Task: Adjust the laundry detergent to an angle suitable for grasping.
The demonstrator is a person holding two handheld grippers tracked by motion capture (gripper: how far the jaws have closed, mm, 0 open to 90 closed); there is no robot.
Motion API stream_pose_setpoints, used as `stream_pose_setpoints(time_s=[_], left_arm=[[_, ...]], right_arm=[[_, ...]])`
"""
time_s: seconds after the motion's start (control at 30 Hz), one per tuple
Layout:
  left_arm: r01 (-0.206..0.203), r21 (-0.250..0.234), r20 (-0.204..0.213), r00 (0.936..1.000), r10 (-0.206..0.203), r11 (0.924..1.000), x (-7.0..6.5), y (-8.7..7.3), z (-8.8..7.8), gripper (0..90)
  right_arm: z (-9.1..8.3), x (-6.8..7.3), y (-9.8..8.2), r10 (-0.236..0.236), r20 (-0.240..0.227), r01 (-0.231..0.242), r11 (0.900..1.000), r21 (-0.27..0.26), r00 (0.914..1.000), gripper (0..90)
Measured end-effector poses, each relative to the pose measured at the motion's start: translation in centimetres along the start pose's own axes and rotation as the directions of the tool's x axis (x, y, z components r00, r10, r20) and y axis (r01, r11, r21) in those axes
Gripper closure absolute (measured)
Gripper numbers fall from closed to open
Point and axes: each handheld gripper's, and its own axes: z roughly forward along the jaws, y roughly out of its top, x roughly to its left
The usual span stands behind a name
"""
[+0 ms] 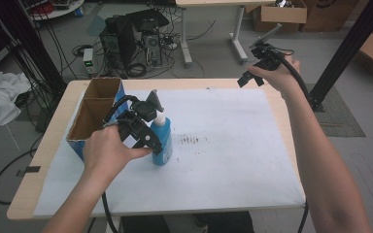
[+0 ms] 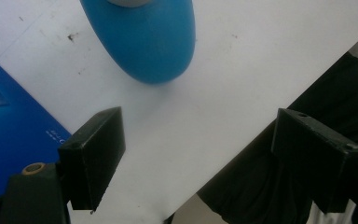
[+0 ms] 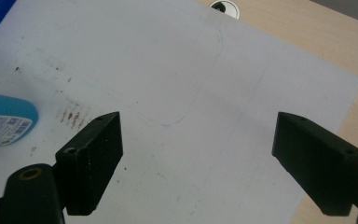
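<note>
A smooth, rounded blue plastic bottle (image 1: pixel 162 137) with a white pump top stands upright on the white paper sheet (image 1: pixel 233 160) covering the worktop (image 1: pixel 281 104), toward its left edge. The left gripper (image 1: pixel 143 128) sits just beside it, fingers (image 2: pixel 93 156) apart, nothing between them. At the left edge, a blue-sided cardboard box (image 1: pixel 94 116) shows two open compartments; the right gripper (image 1: pixel 257 73), fingers (image 3: pixel 91 161) apart, hovers at the far right corner.
</note>
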Motion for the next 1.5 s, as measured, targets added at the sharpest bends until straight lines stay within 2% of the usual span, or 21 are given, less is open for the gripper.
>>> stream_pose_setpoints(time_s=[1.5], left_arm=[[0.008,-0.023,0.007,0.9999,-0.007,0.9997,-0.05,-0.36,-0.86,17.1]], right_arm=[[-0.44,0.39,-0.19,-0.009,0.009,0.009,1.000,-0.009,0.9999,16.4]])
